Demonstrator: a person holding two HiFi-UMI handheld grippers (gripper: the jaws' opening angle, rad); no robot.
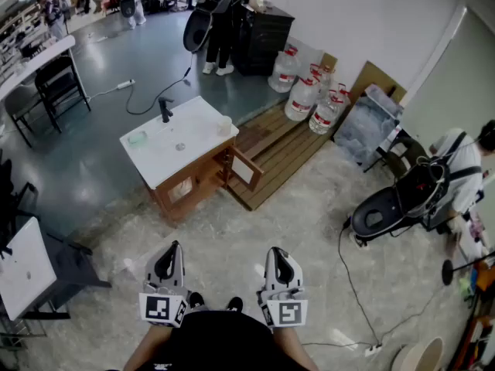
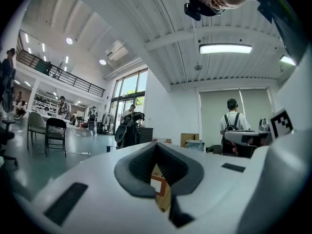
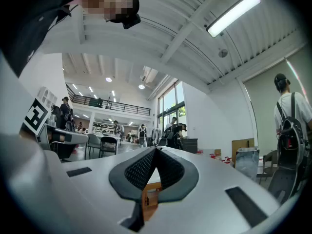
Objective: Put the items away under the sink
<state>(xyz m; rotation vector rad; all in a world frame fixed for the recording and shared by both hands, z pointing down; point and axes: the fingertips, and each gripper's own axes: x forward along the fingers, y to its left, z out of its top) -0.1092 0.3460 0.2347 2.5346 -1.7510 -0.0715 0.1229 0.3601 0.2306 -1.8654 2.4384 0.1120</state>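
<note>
A wooden sink cabinet (image 1: 186,188) with a white top (image 1: 186,141) and a black faucet (image 1: 165,110) stands some way ahead on the floor. Its door (image 1: 246,170) hangs open at the right. A pale green item (image 1: 138,137) and a small cup (image 1: 224,124) rest on the top. My left gripper (image 1: 172,247) and right gripper (image 1: 277,252) are held side by side close to my body, far from the cabinet. Both are shut with nothing between the pads. In the left gripper view the left gripper (image 2: 156,145) points level toward the cabinet, and the right gripper (image 3: 156,150) does the same in its own view.
Several large water bottles (image 1: 305,91) stand behind a wooden platform (image 1: 278,149) beside the cabinet. A stroller (image 1: 394,203) and a person (image 1: 464,168) are at the right. A cable (image 1: 352,284) runs across the floor. A white table (image 1: 27,265) is at the left.
</note>
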